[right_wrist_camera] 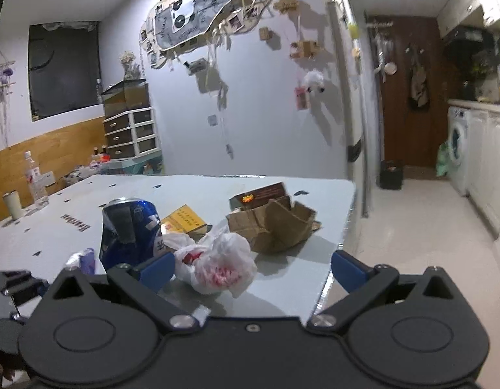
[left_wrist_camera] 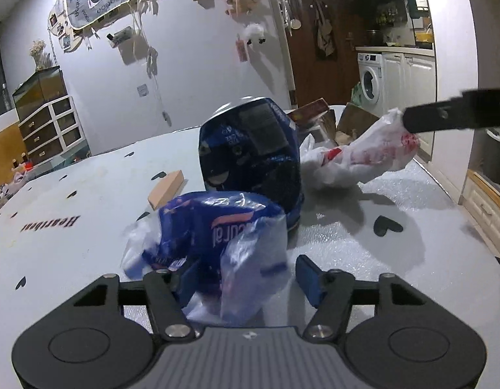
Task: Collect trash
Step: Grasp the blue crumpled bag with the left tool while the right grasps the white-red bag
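Trash is all on the table (right_wrist_camera: 282, 275) yet: left gripper (left_wrist_camera: 243, 278) spread around the blue wrapper (left_wrist_camera: 214, 236), right gripper (right_wrist_camera: 251, 267) wide apart at the white bag (right_wrist_camera: 217, 265), crushed can (right_wrist_camera: 130, 230) and cardboard (right_wrist_camera: 275, 227) waiting.

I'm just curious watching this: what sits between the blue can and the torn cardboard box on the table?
In the right wrist view, a crumpled white plastic bag and a yellow box lie between the blue can and the cardboard box.

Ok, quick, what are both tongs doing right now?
Left tongs: open around the blue plastic wrapper, not yet clamped on it.
Right tongs: open, the white plastic bag between the fingers, ungripped.
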A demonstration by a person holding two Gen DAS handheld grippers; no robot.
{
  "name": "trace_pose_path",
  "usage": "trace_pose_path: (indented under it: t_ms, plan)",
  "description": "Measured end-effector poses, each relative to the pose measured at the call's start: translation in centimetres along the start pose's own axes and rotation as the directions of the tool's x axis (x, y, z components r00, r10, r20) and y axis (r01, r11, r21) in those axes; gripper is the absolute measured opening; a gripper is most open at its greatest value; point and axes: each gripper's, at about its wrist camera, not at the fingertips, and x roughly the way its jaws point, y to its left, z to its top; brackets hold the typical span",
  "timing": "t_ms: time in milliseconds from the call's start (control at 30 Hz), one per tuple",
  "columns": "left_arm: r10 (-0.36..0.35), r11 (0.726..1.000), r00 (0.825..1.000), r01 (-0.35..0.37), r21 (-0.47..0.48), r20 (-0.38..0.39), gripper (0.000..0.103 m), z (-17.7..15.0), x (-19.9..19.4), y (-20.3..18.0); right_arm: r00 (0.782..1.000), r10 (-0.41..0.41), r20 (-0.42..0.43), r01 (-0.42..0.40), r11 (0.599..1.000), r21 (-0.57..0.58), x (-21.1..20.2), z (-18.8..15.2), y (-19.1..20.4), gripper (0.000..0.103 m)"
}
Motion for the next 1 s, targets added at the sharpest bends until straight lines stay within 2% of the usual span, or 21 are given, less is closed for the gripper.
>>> trace_pose_path:
  t_ms: [133,200,267,333,433,533,567,600,633,667,700,867,1000]
  plan:
    - [0.020,0.999,1.000,-0.020,0.027,0.002,0.050,0.0,-0.1,-0.5,0.997,0.075,-0.030,-0.073,0.996,0.056,1.9,0.3,-0.6,0.103]
    - [0.048,0.997,0.999,-0.048,0.053,0.006,0.048,0.0,-0.2,-0.9,0.995,0.085,-0.048,-0.082,0.994,0.066,2.6,0.2,-0.4,0.094]
    - [0.063,0.995,0.998,-0.063,0.081,0.008,0.038,0.0,-0.2,-1.4,0.989,0.124,-0.075,-0.120,0.991,0.059,3.3,0.1,0.0,0.087]
    - [0.074,0.993,0.997,-0.074,0.094,0.008,0.036,0.1,-0.2,-1.6,0.983,0.158,-0.088,-0.153,0.986,0.062,3.7,0.0,0.3,0.083]
    - [0.052,0.996,0.999,-0.052,0.067,0.002,0.036,0.1,-0.1,-1.0,0.984,0.155,-0.086,-0.150,0.987,0.061,3.9,0.0,1.1,0.077]
    - [0.015,1.000,1.000,-0.015,0.016,-0.004,0.035,0.2,-0.1,-0.1,0.985,0.137,-0.109,-0.131,0.990,0.055,4.2,0.3,2.0,0.055]
    - [0.007,1.000,1.000,-0.007,0.004,-0.005,0.035,0.2,0.0,0.2,0.984,0.128,-0.124,-0.123,0.991,0.051,4.3,0.3,2.1,0.043]
    - [0.001,1.000,1.000,-0.001,-0.005,-0.006,0.035,0.2,0.0,0.3,0.984,0.112,-0.138,-0.106,0.993,0.046,4.3,0.3,2.3,0.037]
    - [-0.002,1.000,1.000,0.002,-0.010,-0.006,0.035,0.2,0.0,0.4,0.984,0.097,-0.149,-0.091,0.995,0.046,4.3,0.3,2.4,0.036]
    - [-0.002,1.000,1.000,0.002,-0.016,-0.007,0.035,0.2,0.1,0.5,0.982,0.102,-0.157,-0.095,0.994,0.049,4.2,0.2,2.4,0.029]
    - [-0.003,1.000,1.000,0.002,-0.023,-0.010,0.035,0.2,0.1,0.6,0.979,0.114,-0.171,-0.107,0.993,0.045,4.0,0.1,2.5,0.026]
    - [-0.011,0.996,1.000,0.010,-0.089,-0.010,0.032,0.1,-0.1,1.4,0.973,0.084,-0.215,-0.096,0.994,-0.049,2.4,-0.9,3.7,0.020]
    - [-0.021,0.990,0.999,0.025,-0.136,0.031,0.030,-0.3,-1.6,1.4,0.974,0.078,-0.212,-0.100,0.990,-0.095,0.8,-1.7,4.0,0.017]
